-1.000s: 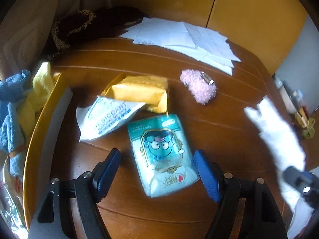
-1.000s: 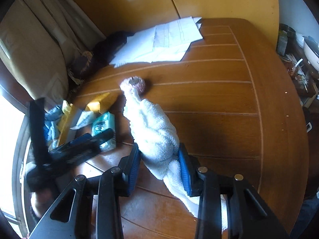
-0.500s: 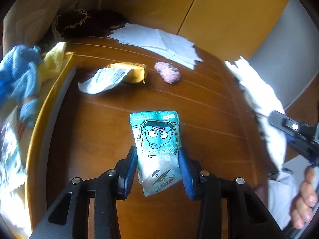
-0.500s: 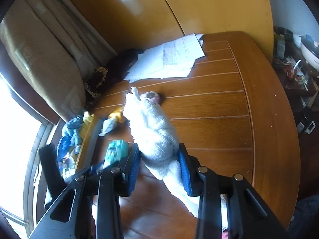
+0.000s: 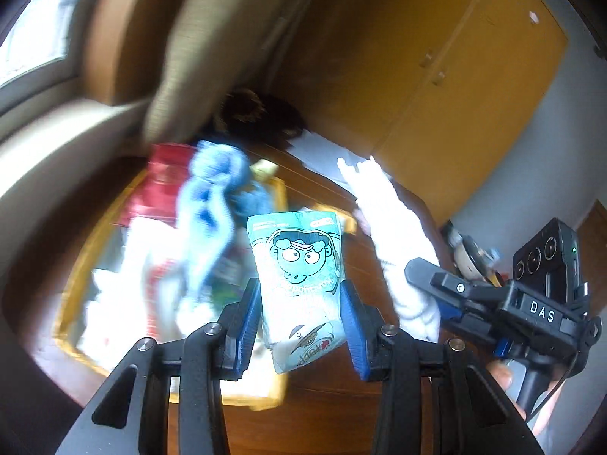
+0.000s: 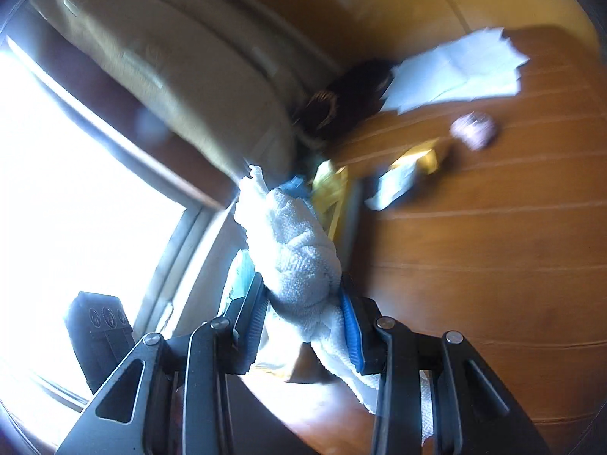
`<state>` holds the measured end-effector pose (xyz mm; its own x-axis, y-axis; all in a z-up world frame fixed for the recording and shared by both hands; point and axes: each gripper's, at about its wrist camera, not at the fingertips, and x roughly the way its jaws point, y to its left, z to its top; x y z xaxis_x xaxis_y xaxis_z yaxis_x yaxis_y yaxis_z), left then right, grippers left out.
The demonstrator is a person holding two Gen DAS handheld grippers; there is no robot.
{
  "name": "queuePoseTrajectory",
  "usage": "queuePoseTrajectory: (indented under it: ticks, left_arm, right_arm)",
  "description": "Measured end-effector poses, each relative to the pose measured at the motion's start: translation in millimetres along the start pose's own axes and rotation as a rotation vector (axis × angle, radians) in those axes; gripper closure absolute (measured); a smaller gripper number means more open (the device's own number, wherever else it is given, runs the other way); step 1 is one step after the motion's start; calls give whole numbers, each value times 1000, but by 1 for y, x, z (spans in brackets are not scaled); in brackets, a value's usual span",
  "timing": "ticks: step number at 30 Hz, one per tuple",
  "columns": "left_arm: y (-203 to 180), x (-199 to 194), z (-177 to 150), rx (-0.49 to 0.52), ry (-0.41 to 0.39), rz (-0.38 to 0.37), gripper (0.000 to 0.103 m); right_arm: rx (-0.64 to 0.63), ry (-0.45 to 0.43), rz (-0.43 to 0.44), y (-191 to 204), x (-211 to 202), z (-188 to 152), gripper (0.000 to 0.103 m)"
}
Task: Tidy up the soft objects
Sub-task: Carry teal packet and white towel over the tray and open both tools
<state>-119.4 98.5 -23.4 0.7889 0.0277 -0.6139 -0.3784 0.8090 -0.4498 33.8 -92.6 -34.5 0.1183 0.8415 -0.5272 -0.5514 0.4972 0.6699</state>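
Both grippers have left the middle of the table and come over toward the yellow-rimmed tray at the table's window end, each carrying its load. A second ago the left gripper stood wide around the teal plastic packet printed with a cartoon face, which lay flat on the wood; its jaws closed on it early in that second, and it is now lifted clear, pinched by its lower half between the blue pads, printed side to the camera.

From the left in the left wrist view, the tray holds a blurred heap: a red packet, white wrappers and a blue knitted cloth. The held packet hangs over the tray's right-hand edge, the gripper angled downward. To its right the white terry-cloth towel sticks up from the right gripper, whose black body reaches in from the lower right with a person's fingertips under its handle.

In the right wrist view, a bright window fills the left. The right gripper is tilted downward and clamped narrowly on the bunched towel, one end standing up, the other trailing below the pads. Behind the towel show the tray's yellow edge and the blue cloth. Farther right on the brown wooden table lie a white desiccant sachet against a yellow packet, a pink fuzzy item, and white paper sheets.
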Motion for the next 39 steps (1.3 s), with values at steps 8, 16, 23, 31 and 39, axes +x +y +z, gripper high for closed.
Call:
queuePoseTrajectory:
  ticks: [8, 16, 23, 31, 39]
  left_arm:
    - [61, -32, 11, -87, -67, 106, 60]
    - [83, -9, 10, -82, -21, 131, 60]
    - [85, 28, 22, -36, 24, 178, 60]
    - [82, 55, 44, 6, 32, 177, 49]
    - [111, 46, 36, -121, 5, 138, 33]
  right_arm:
    - [89, 86, 148, 42, 67, -1, 67]
    - [174, 83, 106, 30, 97, -8, 67]
    - [133, 21, -33, 19, 108, -3, 66]
    - [89, 14, -116, 26, 133, -1, 56]
    - [-67, -88, -127, 23, 94, -2, 36]
